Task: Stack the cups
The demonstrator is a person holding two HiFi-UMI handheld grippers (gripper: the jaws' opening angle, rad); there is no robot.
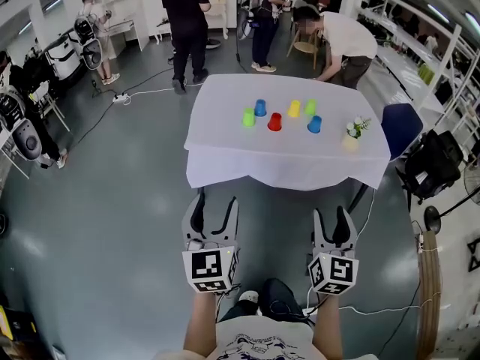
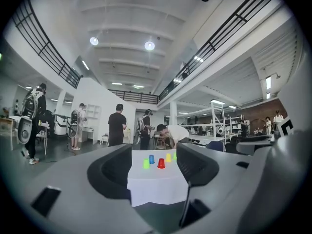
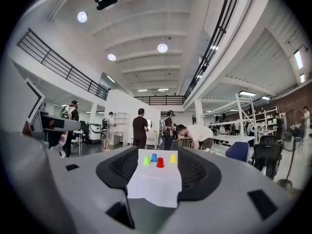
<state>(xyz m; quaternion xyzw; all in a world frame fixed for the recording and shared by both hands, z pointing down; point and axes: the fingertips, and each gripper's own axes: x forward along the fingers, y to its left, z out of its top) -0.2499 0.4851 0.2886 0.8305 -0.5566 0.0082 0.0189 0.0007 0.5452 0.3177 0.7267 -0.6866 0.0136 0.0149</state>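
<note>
Head view: six cups [image 1: 274, 121] stand inverted and unstacked mid-table [image 1: 225, 160]. The left gripper [image 1: 216, 203] and right gripper [image 1: 334, 216] are held well short of the table, presumably readied for a first pick.
Left gripper view: jaws spread, nothing grasped.
Right gripper view: likewise released, aimed at the table.

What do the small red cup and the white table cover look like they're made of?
Small red cup: probably plastic, with one solid bright colour all over; too small to tell its finish. White table cover: cloth-like and matte, hanging over the table edge in soft folds.
</note>
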